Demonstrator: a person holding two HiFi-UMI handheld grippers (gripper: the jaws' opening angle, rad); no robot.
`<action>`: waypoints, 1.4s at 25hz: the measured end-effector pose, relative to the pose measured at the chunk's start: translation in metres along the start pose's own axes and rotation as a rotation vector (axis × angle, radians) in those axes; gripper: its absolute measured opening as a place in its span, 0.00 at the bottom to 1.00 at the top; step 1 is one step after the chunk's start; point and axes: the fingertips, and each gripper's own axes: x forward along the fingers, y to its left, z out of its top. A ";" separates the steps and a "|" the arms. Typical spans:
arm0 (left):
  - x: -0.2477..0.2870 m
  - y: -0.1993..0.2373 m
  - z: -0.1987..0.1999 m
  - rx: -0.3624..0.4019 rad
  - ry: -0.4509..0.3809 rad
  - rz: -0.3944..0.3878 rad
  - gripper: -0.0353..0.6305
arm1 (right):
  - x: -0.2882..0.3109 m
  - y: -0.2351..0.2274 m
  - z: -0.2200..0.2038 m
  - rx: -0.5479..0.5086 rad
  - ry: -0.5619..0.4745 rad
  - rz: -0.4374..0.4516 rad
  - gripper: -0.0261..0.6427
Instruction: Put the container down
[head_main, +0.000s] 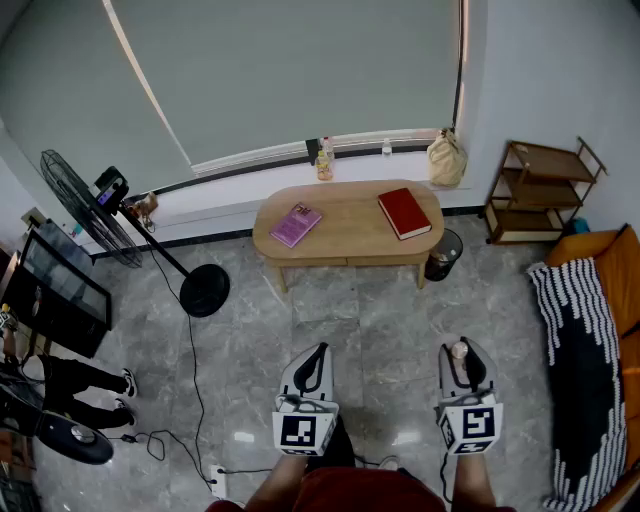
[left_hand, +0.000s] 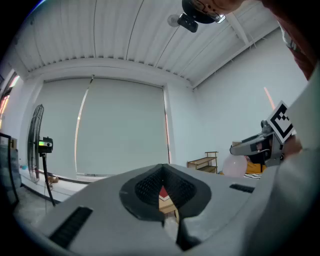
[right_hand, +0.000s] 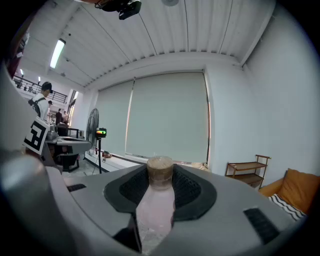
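Observation:
The container (right_hand: 155, 202) is a pale pink see-through bottle with a brownish cap. It stands upright between the jaws of my right gripper (right_hand: 160, 189), which is shut on it. In the head view that gripper (head_main: 464, 352) hangs over the grey floor at lower right, with the container's cap (head_main: 459, 350) showing at its tip. My left gripper (head_main: 315, 355) is beside it at lower centre, shut and with nothing in it. In the left gripper view its jaws (left_hand: 163, 194) leave only a thin slit. The oval wooden table (head_main: 350, 238) stands ahead by the window.
A red book (head_main: 404, 213) and a purple book (head_main: 296, 224) lie on the table. A standing fan (head_main: 78, 200) with a round base (head_main: 205, 290) is at left, with a wooden shelf (head_main: 540, 190) and an orange sofa with a striped blanket (head_main: 585, 370) at right. Cables and a power strip (head_main: 218, 483) lie on the floor.

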 end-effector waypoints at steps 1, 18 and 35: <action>-0.016 -0.016 0.004 0.003 0.009 0.000 0.06 | -0.021 -0.004 0.003 -0.001 -0.003 0.002 0.25; -0.129 -0.074 0.045 0.055 0.009 0.062 0.06 | -0.143 0.011 0.024 0.021 -0.059 0.070 0.25; -0.069 0.078 0.034 0.037 -0.016 0.056 0.06 | -0.007 0.095 0.048 -0.012 -0.053 0.061 0.25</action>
